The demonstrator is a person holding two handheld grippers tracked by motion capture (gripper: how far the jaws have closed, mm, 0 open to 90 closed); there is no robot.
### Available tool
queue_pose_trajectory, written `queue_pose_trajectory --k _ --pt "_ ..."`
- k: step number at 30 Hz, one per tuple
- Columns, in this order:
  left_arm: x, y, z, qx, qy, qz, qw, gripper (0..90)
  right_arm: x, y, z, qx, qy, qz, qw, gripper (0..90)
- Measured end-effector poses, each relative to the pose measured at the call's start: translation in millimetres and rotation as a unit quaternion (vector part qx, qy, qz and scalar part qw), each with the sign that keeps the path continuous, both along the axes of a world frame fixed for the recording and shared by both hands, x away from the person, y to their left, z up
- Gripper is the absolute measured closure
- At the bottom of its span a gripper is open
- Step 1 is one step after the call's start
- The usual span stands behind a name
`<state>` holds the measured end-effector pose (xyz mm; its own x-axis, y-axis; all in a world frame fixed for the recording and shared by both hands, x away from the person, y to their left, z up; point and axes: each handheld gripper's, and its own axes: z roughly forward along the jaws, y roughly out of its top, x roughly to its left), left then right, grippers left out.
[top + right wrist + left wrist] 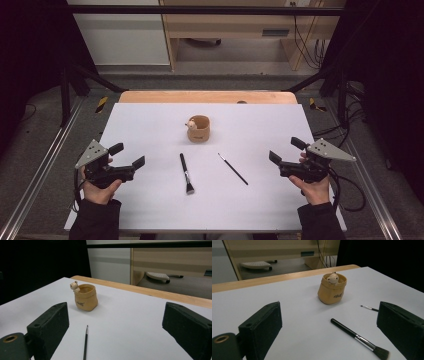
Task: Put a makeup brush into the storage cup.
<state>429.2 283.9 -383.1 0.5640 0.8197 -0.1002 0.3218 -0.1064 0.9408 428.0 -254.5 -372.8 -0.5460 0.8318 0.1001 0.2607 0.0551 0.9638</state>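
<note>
Sleeves: we wear dark ones.
Left gripper (127,155): black jaws, grey three-cornered plate with screws.
Right gripper (287,150): same, black cable behind.

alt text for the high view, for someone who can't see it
A person's hands hold open left tongs and right tongs at the sides of a white table. Between them lie a thick brush and a thin brush, with a tan cup behind.

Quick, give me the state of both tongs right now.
Left tongs: open, holding nothing, off to the side of the thick brush.
Right tongs: open, holding nothing, off to the side of the thin brush.
</note>
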Motion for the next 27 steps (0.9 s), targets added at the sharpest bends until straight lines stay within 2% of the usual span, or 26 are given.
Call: queue_pose_trajectory --k 19,27 --pt "-3.0 8.5 -3.0 0.001 0.000 0.007 1.0000 6.7 0.3 1.0 -0.9 -0.010 0.005 -0.003 0.9999 7.9" --pt "-3.3 11.6 -4.3 0.001 0.001 0.013 0.9999 6.8 1.6 7.2 -1.4 -0.019 0.013 0.001 0.9997 7.9"
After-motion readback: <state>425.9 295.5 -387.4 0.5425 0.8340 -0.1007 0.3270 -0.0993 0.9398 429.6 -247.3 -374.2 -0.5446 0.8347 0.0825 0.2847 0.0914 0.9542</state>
